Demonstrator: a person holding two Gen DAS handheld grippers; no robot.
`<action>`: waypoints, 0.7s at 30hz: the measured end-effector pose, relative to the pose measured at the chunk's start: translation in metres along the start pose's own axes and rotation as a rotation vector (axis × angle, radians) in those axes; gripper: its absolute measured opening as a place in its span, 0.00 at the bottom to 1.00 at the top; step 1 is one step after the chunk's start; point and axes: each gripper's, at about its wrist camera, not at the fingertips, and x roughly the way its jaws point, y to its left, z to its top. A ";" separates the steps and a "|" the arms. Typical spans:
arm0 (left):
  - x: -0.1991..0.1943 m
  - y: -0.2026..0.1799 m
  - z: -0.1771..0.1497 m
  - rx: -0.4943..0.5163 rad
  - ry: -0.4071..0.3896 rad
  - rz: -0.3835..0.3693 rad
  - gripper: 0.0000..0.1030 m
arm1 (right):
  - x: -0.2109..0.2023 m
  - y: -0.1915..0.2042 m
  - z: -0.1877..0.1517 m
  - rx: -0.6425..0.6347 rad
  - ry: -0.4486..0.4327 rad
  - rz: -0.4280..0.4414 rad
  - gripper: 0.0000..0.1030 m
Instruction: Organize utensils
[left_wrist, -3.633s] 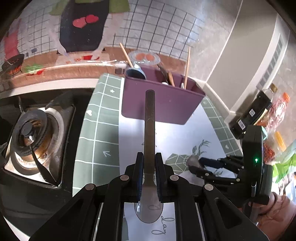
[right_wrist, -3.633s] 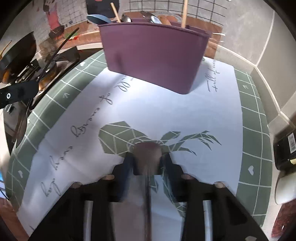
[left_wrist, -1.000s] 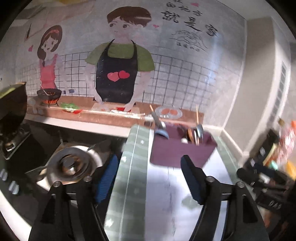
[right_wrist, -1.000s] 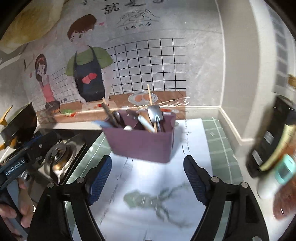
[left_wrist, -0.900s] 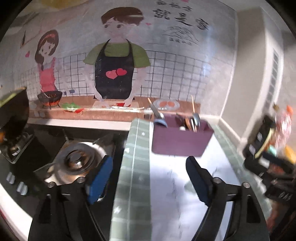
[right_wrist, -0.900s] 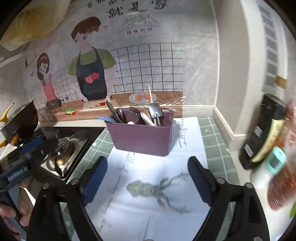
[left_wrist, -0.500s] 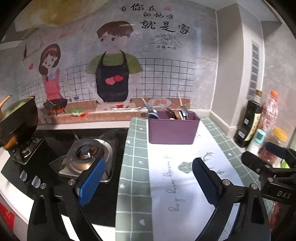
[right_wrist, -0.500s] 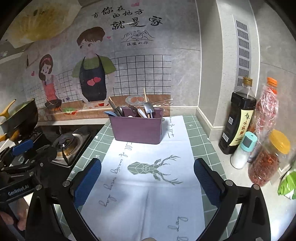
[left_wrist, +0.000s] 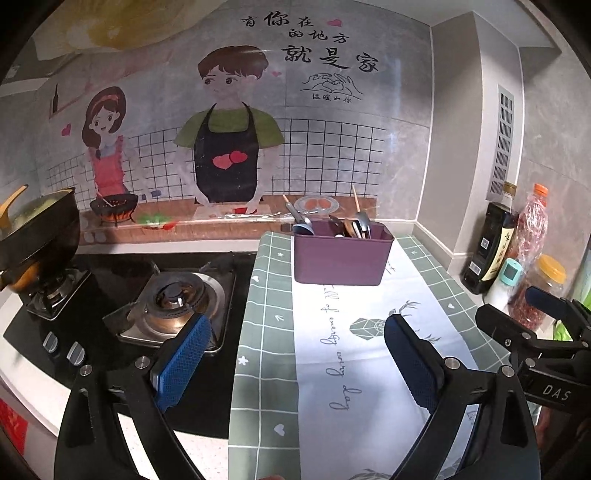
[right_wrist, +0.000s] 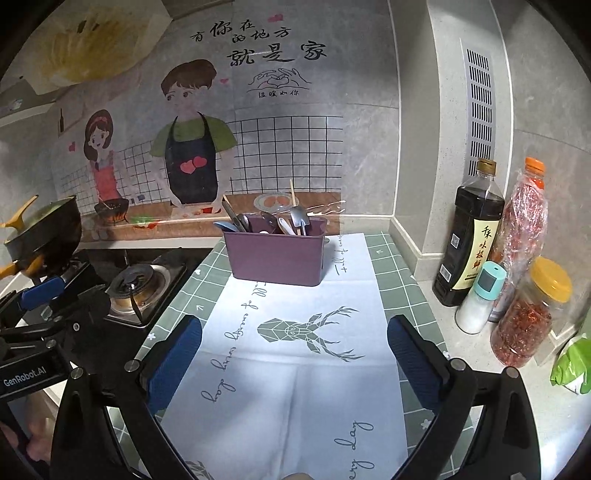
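both tools, the left tool (left_wrist: 293, 360) and right tool (right_wrist: 294, 350), hang spread wide and empty above the table (right_wrist: 417, 295). the utensils (right_wrist: 269, 221) stand in the purple bin (right_wrist: 277, 258) well ahead.

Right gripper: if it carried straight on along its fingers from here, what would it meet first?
Probably the purple utensil holder, which sits almost dead ahead of the open right gripper. Only bare mat shows between them, though if aimed lower it could meet the mat first.

Gas stove (left_wrist: 173, 302), soy sauce bottle (right_wrist: 467, 254), chili jar (right_wrist: 532, 317).
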 end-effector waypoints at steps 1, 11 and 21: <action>-0.001 -0.001 0.000 0.000 -0.001 -0.001 0.92 | 0.000 -0.001 0.001 0.002 -0.001 0.001 0.97; -0.001 -0.003 0.001 0.010 0.007 -0.004 0.92 | -0.003 -0.002 0.001 0.003 -0.006 0.004 0.97; 0.001 -0.002 -0.001 0.020 0.011 -0.007 0.92 | -0.002 -0.003 0.001 0.003 -0.002 0.001 0.97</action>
